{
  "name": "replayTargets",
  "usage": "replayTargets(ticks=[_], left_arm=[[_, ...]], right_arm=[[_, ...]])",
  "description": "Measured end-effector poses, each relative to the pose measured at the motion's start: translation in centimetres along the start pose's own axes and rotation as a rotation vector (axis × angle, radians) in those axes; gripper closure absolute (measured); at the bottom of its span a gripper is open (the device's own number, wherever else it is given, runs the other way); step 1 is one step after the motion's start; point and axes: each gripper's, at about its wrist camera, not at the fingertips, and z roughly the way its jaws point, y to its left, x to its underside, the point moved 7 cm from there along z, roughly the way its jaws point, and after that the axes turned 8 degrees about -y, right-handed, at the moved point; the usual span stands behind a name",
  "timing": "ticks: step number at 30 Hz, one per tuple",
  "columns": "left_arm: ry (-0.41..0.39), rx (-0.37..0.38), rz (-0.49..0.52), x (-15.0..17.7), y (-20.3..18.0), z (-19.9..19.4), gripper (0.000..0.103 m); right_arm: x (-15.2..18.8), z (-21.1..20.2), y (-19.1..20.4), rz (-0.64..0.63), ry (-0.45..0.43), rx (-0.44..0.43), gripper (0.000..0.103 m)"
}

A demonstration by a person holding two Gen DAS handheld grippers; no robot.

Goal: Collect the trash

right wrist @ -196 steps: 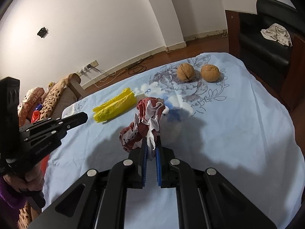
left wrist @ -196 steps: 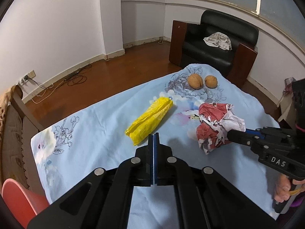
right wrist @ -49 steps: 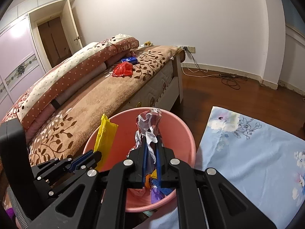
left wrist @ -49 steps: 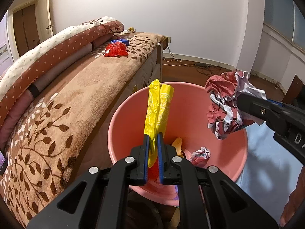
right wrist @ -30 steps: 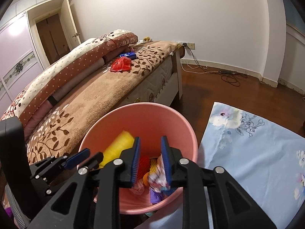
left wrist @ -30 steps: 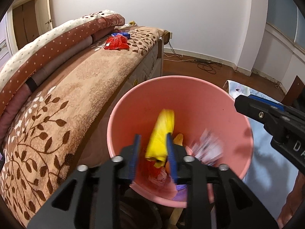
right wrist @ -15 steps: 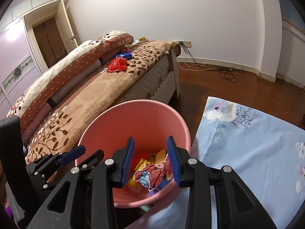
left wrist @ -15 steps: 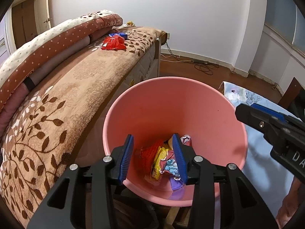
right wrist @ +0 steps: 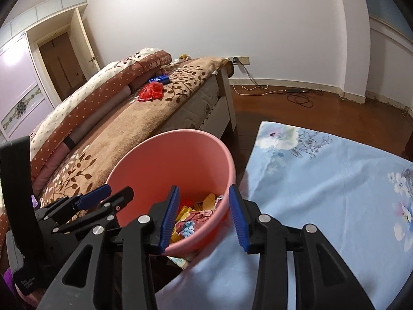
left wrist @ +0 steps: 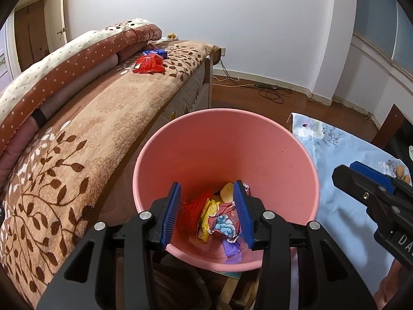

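Note:
A pink bucket stands between a bed and a table; it also shows in the right wrist view. Wrappers and crumpled trash lie at its bottom, also seen in the right wrist view. My left gripper is open and empty above the bucket's near rim. My right gripper is open and empty over the bucket's right rim; it appears at the right in the left wrist view. A red wrapper and a blue wrapper lie on the bed.
The bed with a brown leaf-patterned blanket is to the left. A table with a light blue floral cloth is to the right, with two walnuts far off. Wooden floor and cables lie behind.
Both grippers held trash over the bucket, opened and dropped it in. The yellow bag and the red-white wad now lie in the bucket. The right gripper has moved slightly right.

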Motion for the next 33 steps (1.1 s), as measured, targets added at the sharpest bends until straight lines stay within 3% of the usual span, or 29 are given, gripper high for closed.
replayTargets(ticks=[33], left_arm=[[-0.018, 0.068, 0.031, -0.1, -4.7, -2.7, 0.06]], right_arm=[[1.2, -6.3, -3.2, 0.02, -0.076, 0.073, 0.062]])
